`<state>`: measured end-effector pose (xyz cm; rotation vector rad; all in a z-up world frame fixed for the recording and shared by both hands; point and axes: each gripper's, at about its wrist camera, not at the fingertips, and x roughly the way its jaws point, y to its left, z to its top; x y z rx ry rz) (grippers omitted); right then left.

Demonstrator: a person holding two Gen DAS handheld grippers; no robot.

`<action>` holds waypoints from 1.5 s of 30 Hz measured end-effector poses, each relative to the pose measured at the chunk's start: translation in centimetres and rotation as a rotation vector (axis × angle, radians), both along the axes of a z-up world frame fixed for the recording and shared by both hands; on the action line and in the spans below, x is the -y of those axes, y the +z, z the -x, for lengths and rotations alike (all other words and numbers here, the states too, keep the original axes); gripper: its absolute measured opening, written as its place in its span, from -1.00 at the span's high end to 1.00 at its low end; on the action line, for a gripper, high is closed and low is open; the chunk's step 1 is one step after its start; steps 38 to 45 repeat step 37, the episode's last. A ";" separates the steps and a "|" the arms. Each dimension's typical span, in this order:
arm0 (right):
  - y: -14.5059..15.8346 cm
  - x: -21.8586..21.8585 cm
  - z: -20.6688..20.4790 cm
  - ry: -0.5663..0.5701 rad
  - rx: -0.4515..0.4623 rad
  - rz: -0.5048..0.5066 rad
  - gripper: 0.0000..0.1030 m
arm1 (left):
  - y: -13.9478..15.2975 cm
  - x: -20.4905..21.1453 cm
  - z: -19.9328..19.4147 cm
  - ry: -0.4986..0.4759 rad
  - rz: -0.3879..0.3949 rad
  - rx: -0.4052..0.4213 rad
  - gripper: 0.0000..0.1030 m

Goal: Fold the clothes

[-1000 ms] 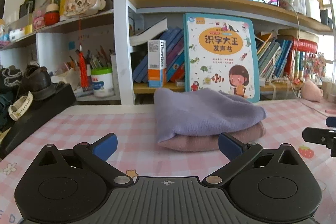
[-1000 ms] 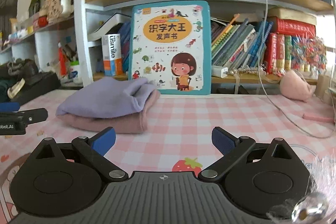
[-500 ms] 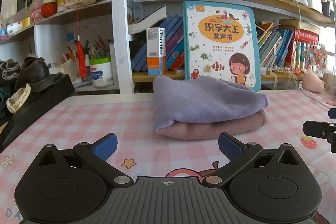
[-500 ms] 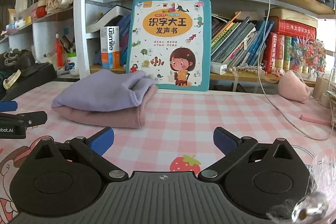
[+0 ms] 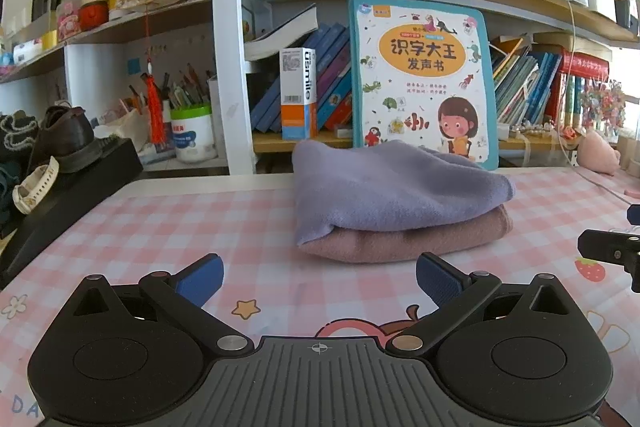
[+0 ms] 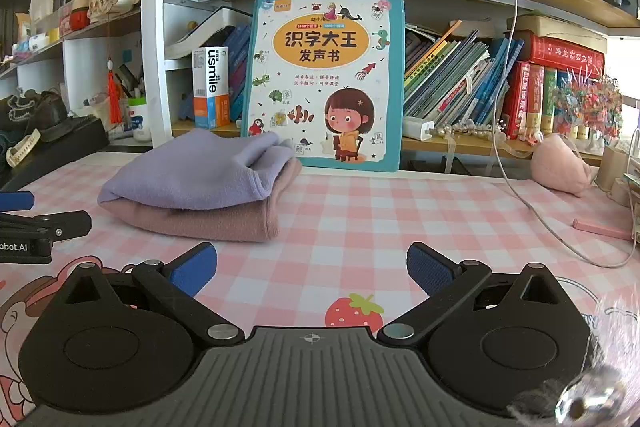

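A folded lilac garment (image 5: 392,187) lies on top of a folded dusty-pink garment (image 5: 408,239) on the pink checked tablecloth (image 5: 160,227). The stack also shows in the right wrist view, lilac (image 6: 192,175) over pink (image 6: 200,223). My left gripper (image 5: 319,277) is open and empty, just short of the stack's near edge. My right gripper (image 6: 312,267) is open and empty, to the right of the stack and a little back from it. Each gripper's tip shows at the edge of the other's view.
A bookshelf with a large children's book (image 5: 424,83) stands behind the table. A black box with shoes (image 5: 68,187) sits at the left edge. A white cable (image 6: 560,223), a pink pouch (image 6: 560,167) and a pink stick (image 6: 600,229) lie at the right.
Both grippers have drawn back from the folded stack and risen a little. The stack has not moved. The jaws stayed open.
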<state>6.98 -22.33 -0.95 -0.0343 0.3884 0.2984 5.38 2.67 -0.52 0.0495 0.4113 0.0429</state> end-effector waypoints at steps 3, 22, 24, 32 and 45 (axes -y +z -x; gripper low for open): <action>0.0 0.0 0.0 0.000 -0.001 0.001 -0.98 | 0.0 0.0 -0.1 0.001 0.000 -0.003 -1.00; 0.0 0.0 -0.2 0.002 -0.011 0.002 -0.98 | 0.0 0.1 0.0 -0.001 -0.005 -0.002 -1.00; 0.0 0.0 -0.2 0.003 -0.011 0.003 -0.98 | 0.0 0.1 -0.1 -0.002 -0.005 -0.002 -1.00; -0.1 -0.1 -0.3 0.003 -0.017 0.004 -0.98 | 0.0 -0.3 0.0 0.012 0.016 0.008 -1.00; -0.1 -0.1 -0.4 0.003 -0.023 0.005 -0.98 | -0.1 -0.3 -0.4 0.015 0.013 -0.019 -1.00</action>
